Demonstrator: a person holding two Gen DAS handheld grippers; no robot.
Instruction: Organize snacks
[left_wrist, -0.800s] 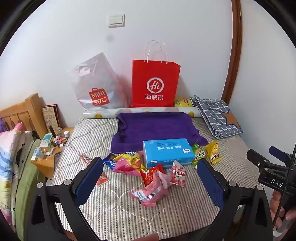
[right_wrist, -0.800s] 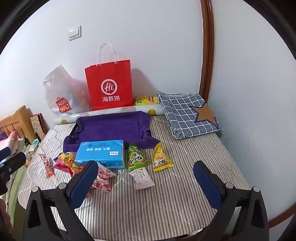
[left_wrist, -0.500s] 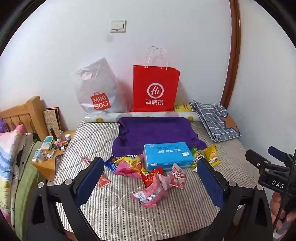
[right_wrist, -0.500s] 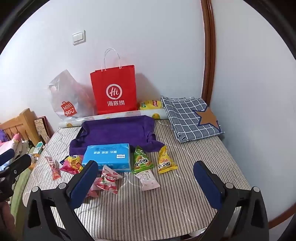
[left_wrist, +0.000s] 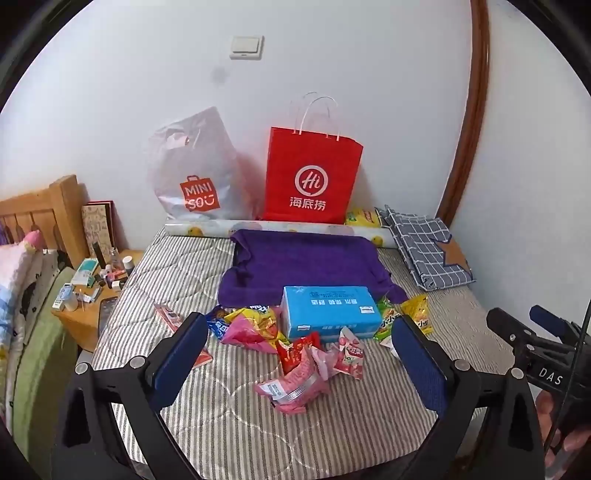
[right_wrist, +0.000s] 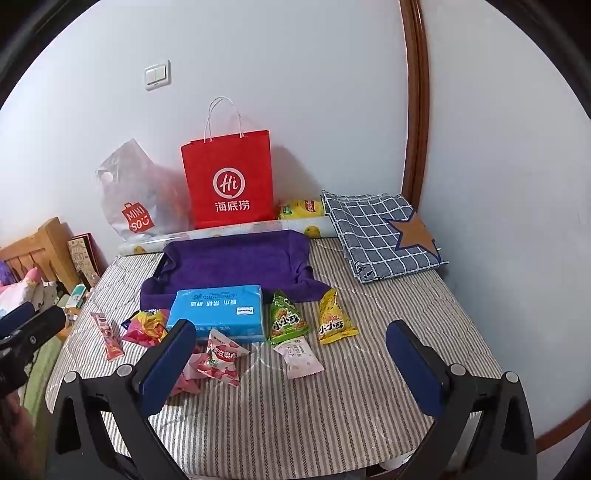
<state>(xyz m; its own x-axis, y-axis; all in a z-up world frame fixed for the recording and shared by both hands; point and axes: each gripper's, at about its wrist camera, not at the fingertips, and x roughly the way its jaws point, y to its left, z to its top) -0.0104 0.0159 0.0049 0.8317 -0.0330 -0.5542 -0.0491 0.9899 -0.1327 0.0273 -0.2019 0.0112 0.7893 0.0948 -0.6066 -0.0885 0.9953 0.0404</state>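
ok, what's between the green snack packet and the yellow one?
Bare striped quilted mattress cover between the green snack packet and yellow snack packet; clearest in right wrist view.

Soft, even indoor light, faint shadows on the wall (left_wrist: 369, 74) (heavy fisheye bending, dark corners), slightly blurred.

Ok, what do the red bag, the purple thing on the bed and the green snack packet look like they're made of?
Red bag: matte paper, likely; crisp flat sides, thin cord handles.
Purple cloth: soft plush fabric, probably a towel; fuzzy, rumpled edges.
Green snack packet: glossy plastic film; printed, shiny, crimped at the ends.
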